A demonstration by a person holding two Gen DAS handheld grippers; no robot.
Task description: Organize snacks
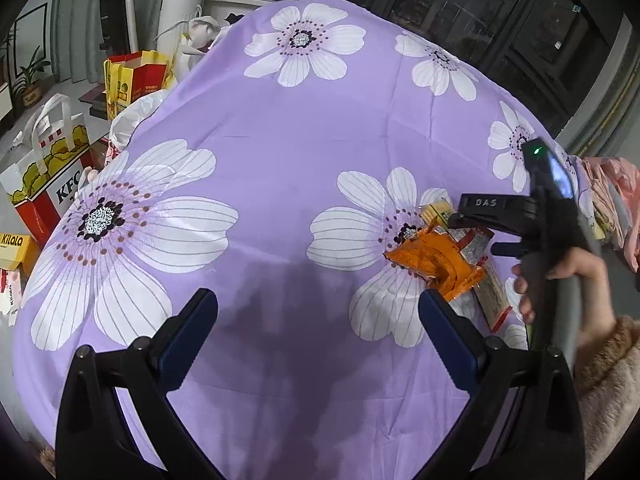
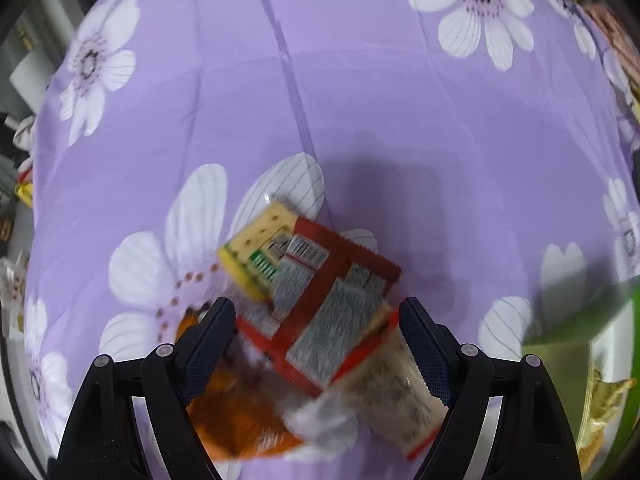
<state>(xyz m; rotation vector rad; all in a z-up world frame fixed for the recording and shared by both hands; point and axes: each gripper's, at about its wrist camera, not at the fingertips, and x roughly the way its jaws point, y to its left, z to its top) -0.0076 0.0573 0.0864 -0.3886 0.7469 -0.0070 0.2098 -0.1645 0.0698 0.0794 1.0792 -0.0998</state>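
Snacks (image 2: 316, 304) lie in a small heap on the purple flowered cloth (image 1: 304, 128) over the desk. Your right tool (image 2: 318, 340) points steeply down over them, its black fingers wide apart around a flat red and yellow packet, not squeezing it. A crinkly orange bag (image 1: 436, 260) lies beside it. Your left tool (image 1: 318, 312) hangs open over bare cloth, holding nothing.
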